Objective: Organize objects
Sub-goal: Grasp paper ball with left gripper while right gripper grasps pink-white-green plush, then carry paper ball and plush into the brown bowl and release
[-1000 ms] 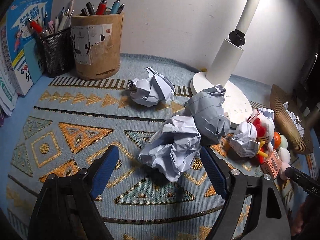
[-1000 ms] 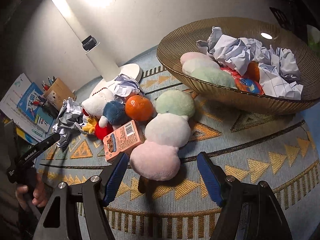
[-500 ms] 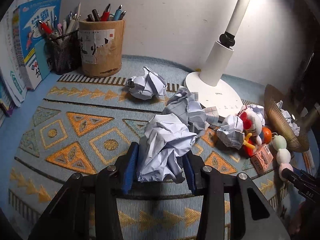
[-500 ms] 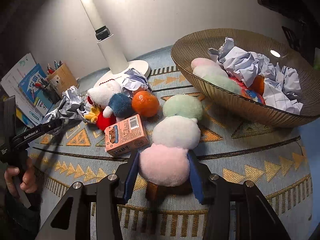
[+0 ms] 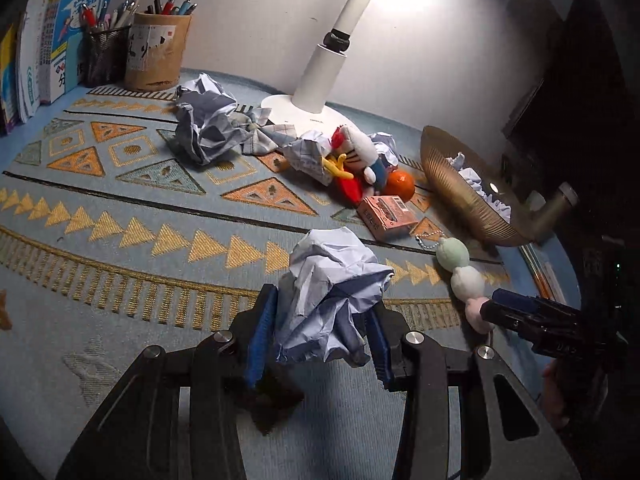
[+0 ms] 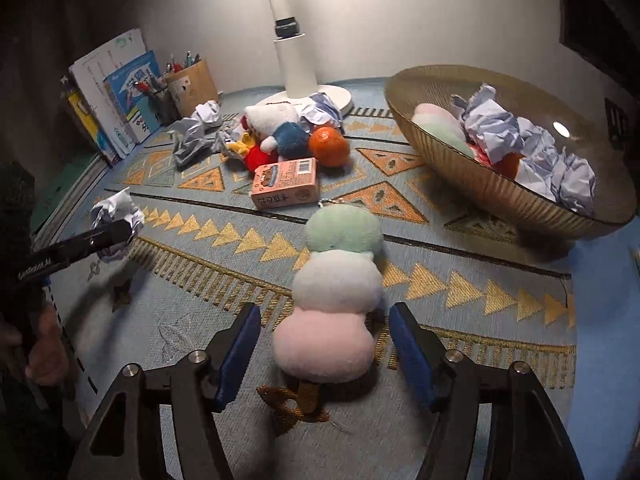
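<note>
My left gripper (image 5: pixel 320 306) is shut on a crumpled white paper ball (image 5: pixel 332 276), held above the patterned mat; in the right wrist view the same ball (image 6: pixel 116 208) sits at its tip at far left. A three-ball plush in green, white and pink (image 6: pixel 340 280) lies on the mat between the fingers of my right gripper (image 6: pixel 326 312). That gripper's jaws are opening, with a gap on each side of the pink end. A ribbed gold bowl (image 6: pixel 440 92) at the right holds paper balls, plush and an orange.
A pink box (image 6: pixel 286 184), an orange (image 6: pixel 329 146), a plush doll (image 6: pixel 276 128) and more crumpled paper (image 5: pixel 208 128) cluster by the white lamp base (image 5: pixel 280 106). Pen holders (image 5: pixel 156 52) and books (image 5: pixel 76 32) stand at the back left. A hand (image 6: pixel 44 344) grips the left tool.
My left gripper closed on the paper ball and carried it away from the pile towards the front of the mat. My right gripper closed on the plush's pink end, then spread apart again.
</note>
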The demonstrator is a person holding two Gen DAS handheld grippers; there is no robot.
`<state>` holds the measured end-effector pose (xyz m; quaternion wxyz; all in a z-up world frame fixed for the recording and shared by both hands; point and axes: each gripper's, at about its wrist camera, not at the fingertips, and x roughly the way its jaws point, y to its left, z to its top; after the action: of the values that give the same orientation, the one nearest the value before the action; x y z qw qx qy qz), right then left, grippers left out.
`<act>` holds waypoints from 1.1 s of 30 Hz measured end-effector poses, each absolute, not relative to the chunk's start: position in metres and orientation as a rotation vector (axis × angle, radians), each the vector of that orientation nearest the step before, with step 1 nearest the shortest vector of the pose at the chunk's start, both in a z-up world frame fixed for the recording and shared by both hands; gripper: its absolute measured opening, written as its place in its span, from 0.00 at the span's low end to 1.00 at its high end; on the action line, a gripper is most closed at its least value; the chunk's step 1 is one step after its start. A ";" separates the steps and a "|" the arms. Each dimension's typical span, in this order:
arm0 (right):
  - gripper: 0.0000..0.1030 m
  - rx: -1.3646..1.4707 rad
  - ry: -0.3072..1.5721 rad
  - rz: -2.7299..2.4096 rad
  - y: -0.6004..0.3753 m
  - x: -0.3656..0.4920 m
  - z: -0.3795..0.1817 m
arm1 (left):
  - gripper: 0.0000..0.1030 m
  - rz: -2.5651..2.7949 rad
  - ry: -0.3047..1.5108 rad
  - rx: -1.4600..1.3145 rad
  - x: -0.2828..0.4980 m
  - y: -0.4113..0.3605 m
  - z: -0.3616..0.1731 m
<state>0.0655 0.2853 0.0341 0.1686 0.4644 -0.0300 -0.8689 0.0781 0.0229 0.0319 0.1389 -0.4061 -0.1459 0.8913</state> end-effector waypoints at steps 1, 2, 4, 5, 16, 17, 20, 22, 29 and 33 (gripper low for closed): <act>0.67 1.327 -0.148 -2.461 0.291 0.067 0.033 | 0.38 2.585 -0.405 -1.175 0.079 0.027 0.031; 0.67 1.334 -0.183 -2.456 0.295 0.069 0.033 | 0.38 2.594 -0.392 -1.172 0.080 0.031 0.029; 0.67 1.338 -0.176 -2.503 0.292 0.073 0.033 | 0.38 2.598 -0.389 -1.157 0.080 0.034 0.029; 0.67 1.339 -0.162 -2.526 0.289 0.075 0.032 | 0.38 2.597 -0.398 -1.151 0.079 0.036 0.029; 0.67 1.382 -0.001 -2.757 0.245 0.066 0.015 | 0.39 2.648 -0.273 -1.125 0.084 0.051 0.030; 0.67 1.371 -0.005 -2.772 0.245 0.068 0.016 | 0.38 2.648 -0.277 -1.128 0.084 0.051 0.030; 0.67 1.364 -0.031 -2.809 0.250 0.070 0.017 | 0.38 2.647 -0.287 -1.135 0.083 0.050 0.029; 0.67 1.383 -0.067 -2.791 0.254 0.070 0.015 | 0.38 2.653 -0.281 -1.137 0.084 0.051 0.029; 0.45 1.351 0.032 -2.750 0.241 0.077 0.018 | 0.38 2.581 -0.351 -1.143 0.079 0.061 0.037; 0.45 1.202 -0.096 -2.688 0.254 0.091 0.049 | 0.39 2.597 -0.242 -1.032 0.074 0.092 0.074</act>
<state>0.0907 0.2539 0.0492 0.0976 0.4061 -0.0326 -0.9080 0.0742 0.0924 0.0742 0.1676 -0.3627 -0.0850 0.9128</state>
